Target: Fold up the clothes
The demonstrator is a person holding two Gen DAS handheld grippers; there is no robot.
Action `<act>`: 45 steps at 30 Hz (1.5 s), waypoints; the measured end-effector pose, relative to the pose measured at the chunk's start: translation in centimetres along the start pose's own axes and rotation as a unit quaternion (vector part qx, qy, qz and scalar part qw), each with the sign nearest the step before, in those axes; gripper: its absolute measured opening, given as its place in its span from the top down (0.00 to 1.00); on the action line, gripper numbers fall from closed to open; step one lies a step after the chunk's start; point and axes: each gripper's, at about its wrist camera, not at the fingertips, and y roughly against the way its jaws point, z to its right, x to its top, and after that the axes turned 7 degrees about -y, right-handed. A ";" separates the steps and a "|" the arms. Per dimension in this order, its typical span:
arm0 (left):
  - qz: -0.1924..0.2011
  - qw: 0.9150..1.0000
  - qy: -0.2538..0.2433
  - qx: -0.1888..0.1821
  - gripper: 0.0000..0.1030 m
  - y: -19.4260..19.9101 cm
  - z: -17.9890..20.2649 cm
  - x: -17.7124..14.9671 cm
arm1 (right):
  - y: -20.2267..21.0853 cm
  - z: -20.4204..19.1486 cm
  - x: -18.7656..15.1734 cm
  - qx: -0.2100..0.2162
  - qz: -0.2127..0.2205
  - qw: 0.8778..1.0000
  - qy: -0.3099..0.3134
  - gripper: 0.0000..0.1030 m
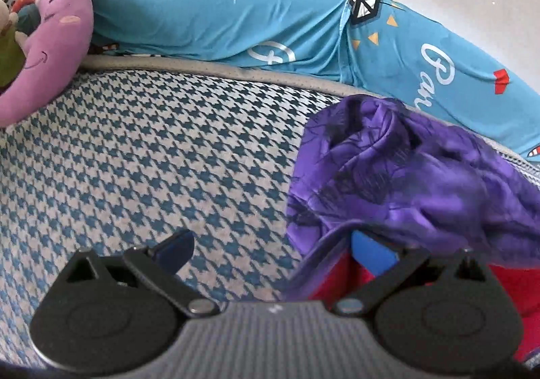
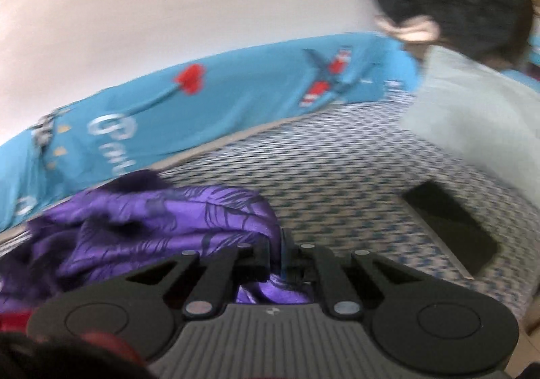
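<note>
Rightward, fingers [image 2: 283,254] pinching purple garment [image 2: 152,220]; left fingers [image 1: 175,247] wide apart

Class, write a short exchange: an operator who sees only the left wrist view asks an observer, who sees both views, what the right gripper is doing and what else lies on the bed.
Operator: My left gripper is open at the edge of the purple garment. Is the right gripper holding it?
Observer: Yes. The right gripper has its fingers shut on a bunched fold of that garment.
Operator: Is anything lying on the bed outside my view?
Observer: A dark phone lies flat on the checked bedcover, apart from the garment.
</note>
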 end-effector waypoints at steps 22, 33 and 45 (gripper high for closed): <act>-0.073 0.982 -0.096 -0.144 0.00 0.0 2.3 -4.6 | 2.3 -0.7 -0.2 0.020 0.040 0.998 0.041 0.67; 0.003 0.986 -0.068 -0.152 0.00 3.8 -0.4 -4.4 | 5.2 -5.4 -4.6 0.187 -0.027 0.975 0.118 0.66; -0.028 0.996 0.006 -0.087 0.00 1.9 -4.3 -4.4 | 9.7 -11.2 -12.6 0.327 -0.068 0.912 0.239 0.66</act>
